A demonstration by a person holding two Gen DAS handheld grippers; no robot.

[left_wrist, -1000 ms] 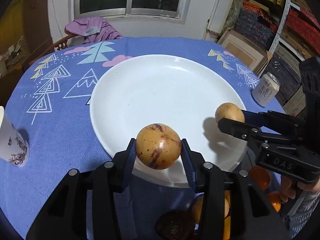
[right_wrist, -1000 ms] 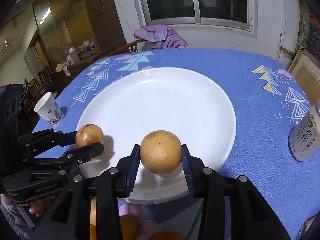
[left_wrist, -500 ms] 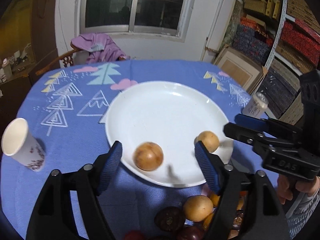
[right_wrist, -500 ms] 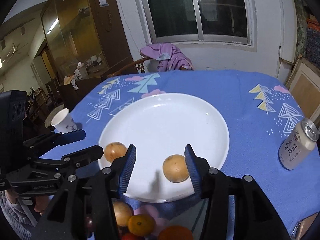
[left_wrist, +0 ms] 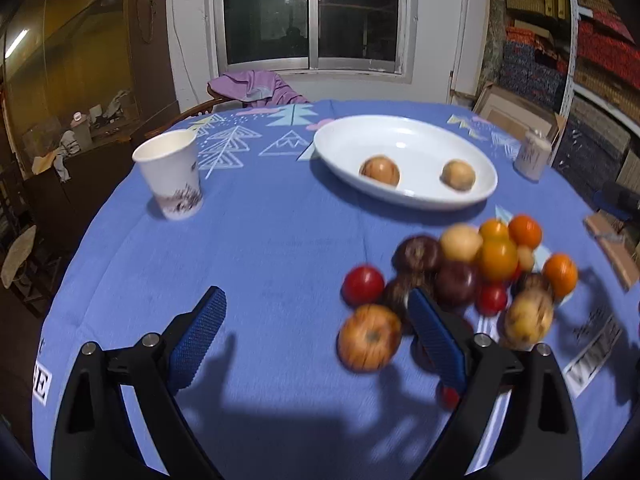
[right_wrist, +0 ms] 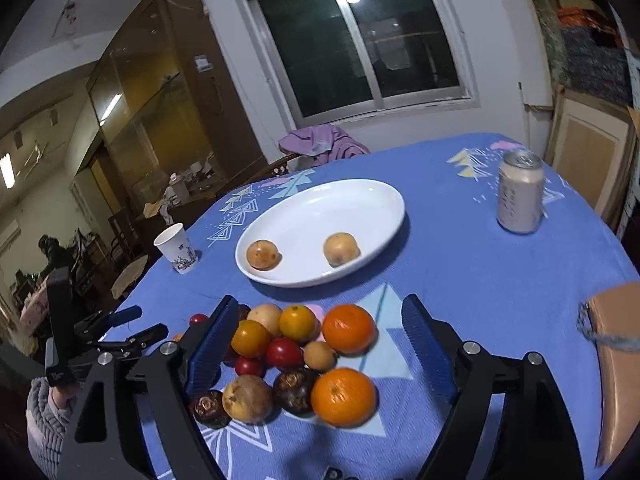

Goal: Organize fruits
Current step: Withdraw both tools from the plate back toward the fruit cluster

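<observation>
A white plate [left_wrist: 400, 140] [right_wrist: 328, 212] holds two yellow-brown fruits, one on its left [left_wrist: 380, 170] [right_wrist: 262, 254] and one on its right [left_wrist: 458, 175] [right_wrist: 340, 249]. A pile of mixed fruit [left_wrist: 460, 272] [right_wrist: 304, 352] lies on the blue cloth nearer to me. My left gripper [left_wrist: 316, 300] hangs over bare cloth left of the pile, its jaws opening and gripping nothing. My right gripper [right_wrist: 320, 304] is above the pile, jaws opening, with fruit showing below and between the fingers but not pressed. The left gripper [right_wrist: 132, 326] also shows at the lower left of the right wrist view.
A paper cup [left_wrist: 170, 172] [right_wrist: 176, 248] stands left of the plate and a drink can [left_wrist: 532, 154] [right_wrist: 520, 192] to its right. A brown flat object [right_wrist: 616, 360] lies at the table's right edge. A chair with purple cloth [right_wrist: 320, 144] stands behind the table.
Both grippers have let go of their fruits, which now rest on the plate. Both have pulled back from the plate toward the fruit pile, and their jaws have spread wide.
</observation>
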